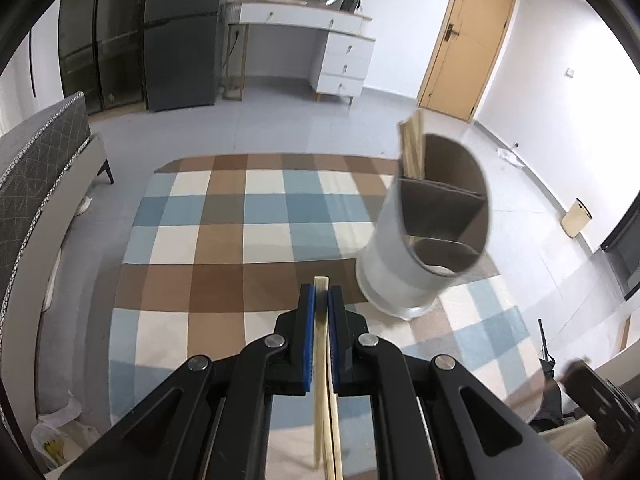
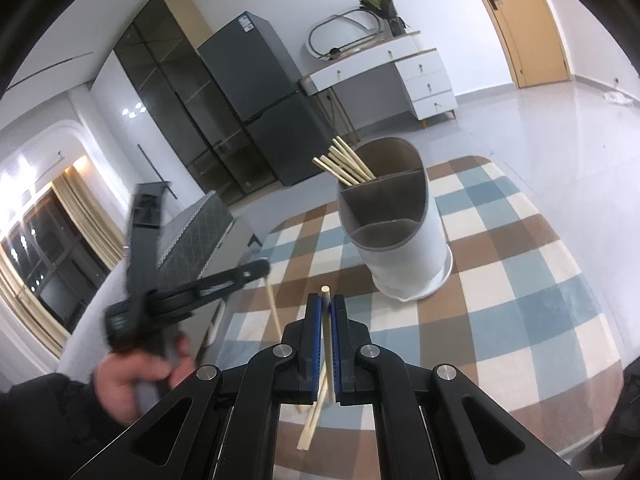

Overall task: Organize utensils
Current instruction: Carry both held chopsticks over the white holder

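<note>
Here each hand-held gripper is pinching chopsticks. The left hand-held gripper [image 1: 321, 294] clamps a pair of wooden chopsticks [image 1: 325, 380] between its blue pads, tips poking just past them, the long ends trailing back under the jaws. The right hand-held gripper [image 2: 327, 304] is pressed onto one chopstick [image 2: 326, 320] the same way; a second stick [image 2: 310, 420] hangs crossed beneath it. The white utensil holder [image 1: 404, 240] stands on the checked cloth of the table [image 1: 224, 240], ahead and to the right of the left hand-held gripper, with more chopsticks [image 1: 412, 148] already in its far compartment. These sticks look light, stiff and smooth, so they probably pivot or slide in a pinch. Holding near mid-length likely keeps them from swinging; a grip near one end leaves a long free tail to steer into the compartment.
</note>
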